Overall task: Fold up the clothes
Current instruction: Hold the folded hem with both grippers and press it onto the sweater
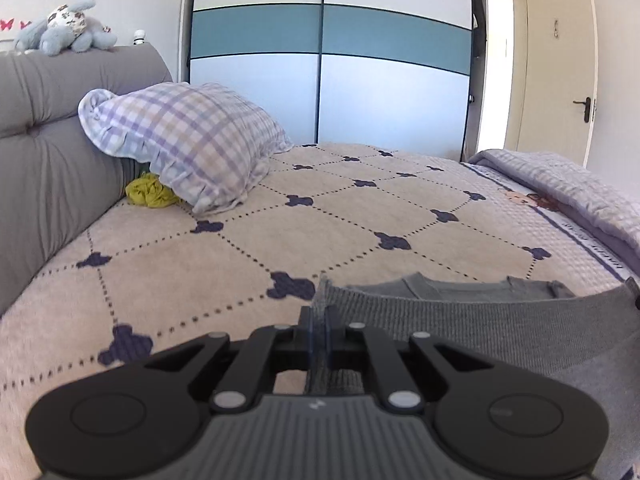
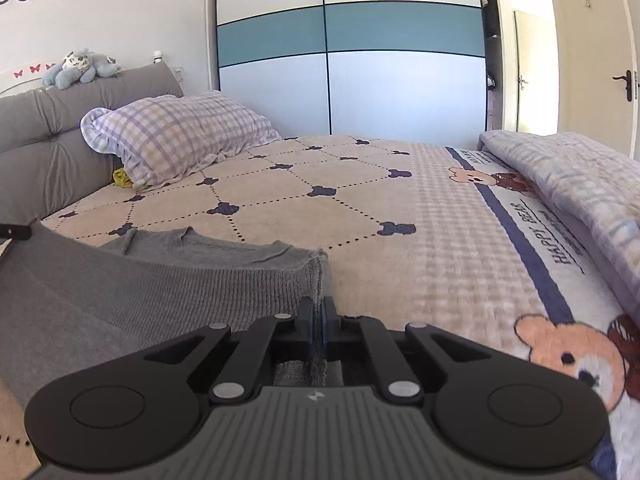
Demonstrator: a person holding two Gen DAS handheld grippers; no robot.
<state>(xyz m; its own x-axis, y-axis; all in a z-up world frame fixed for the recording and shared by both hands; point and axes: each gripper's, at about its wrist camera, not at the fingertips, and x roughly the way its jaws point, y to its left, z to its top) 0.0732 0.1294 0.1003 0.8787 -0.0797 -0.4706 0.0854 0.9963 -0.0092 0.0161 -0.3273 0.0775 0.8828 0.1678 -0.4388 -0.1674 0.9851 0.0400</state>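
A grey knit sweater [image 1: 460, 320] lies on the bed, its ribbed hem lifted and stretched between both grippers. My left gripper [image 1: 319, 314] is shut on the hem's left corner, which sticks up between the pads. In the right wrist view the same sweater [image 2: 180, 280] spreads to the left, and my right gripper [image 2: 319, 306] is shut on the hem's right corner. The neckline end of the sweater [image 2: 188, 242] rests flat on the bedspread beyond the raised hem. The other gripper's tip [image 2: 16, 232] shows at the far left edge.
The beige bedspread [image 1: 240, 248] with navy bear shapes covers the bed. A checked pillow [image 1: 188, 140] leans on the grey headboard [image 1: 48, 152], with a yellow-green cloth [image 1: 150, 194] beneath it. A folded quilt [image 2: 568, 176] lies at the right. A wardrobe [image 1: 328, 60] stands behind.
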